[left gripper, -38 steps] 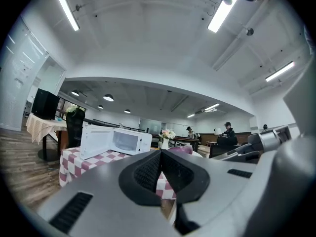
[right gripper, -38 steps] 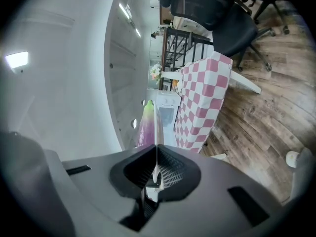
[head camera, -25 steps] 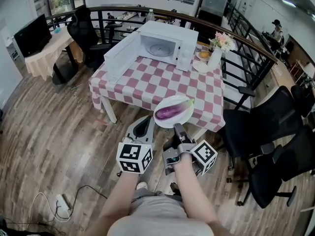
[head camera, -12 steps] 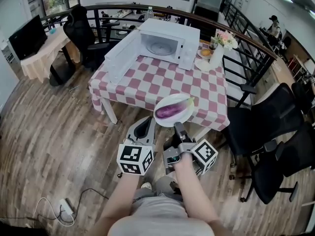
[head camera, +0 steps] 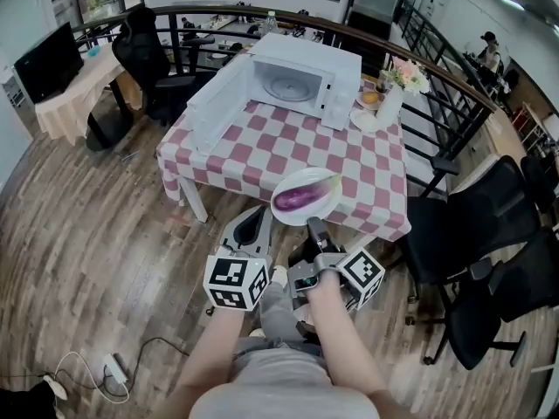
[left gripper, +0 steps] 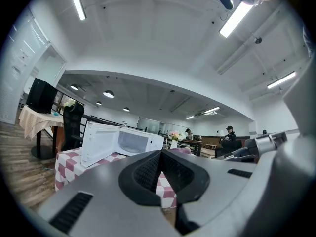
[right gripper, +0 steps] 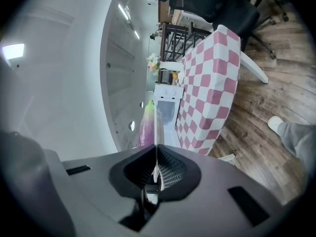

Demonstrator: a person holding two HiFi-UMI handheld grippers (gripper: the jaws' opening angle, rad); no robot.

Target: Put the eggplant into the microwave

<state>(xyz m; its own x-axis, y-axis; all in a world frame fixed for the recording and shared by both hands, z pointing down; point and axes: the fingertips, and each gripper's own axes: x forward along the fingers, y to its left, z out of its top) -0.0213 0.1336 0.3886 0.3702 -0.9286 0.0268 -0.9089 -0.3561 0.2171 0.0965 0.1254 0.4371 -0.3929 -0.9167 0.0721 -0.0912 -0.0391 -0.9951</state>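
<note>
A purple eggplant [head camera: 301, 197] lies on a white plate [head camera: 284, 213], which is carried in the air just before the table's near edge. My right gripper [head camera: 312, 226] is shut on the plate's near rim; in the right gripper view the plate [right gripper: 156, 132] shows edge-on between the pads, with the eggplant [right gripper: 146, 125] to its left. Beside it, my left gripper [head camera: 253, 227] is level and shut with nothing in it, its jaws meeting [left gripper: 160, 155]. The white microwave [head camera: 293, 81] stands at the far side of the checked table [head camera: 262, 151], with its door [head camera: 214, 99] swung open to the left.
A vase of flowers [head camera: 395, 84] and a small plate of food [head camera: 367, 99] stand right of the microwave [left gripper: 123, 144]. Black office chairs [head camera: 463, 230] crowd the table's right side. A power strip with cable [head camera: 113, 365] lies on the wooden floor at lower left.
Both grippers and the plate with the eggplant have come closer to the table, which now looks nearer in the head view. The right gripper's hold on the plate is unchanged.
</note>
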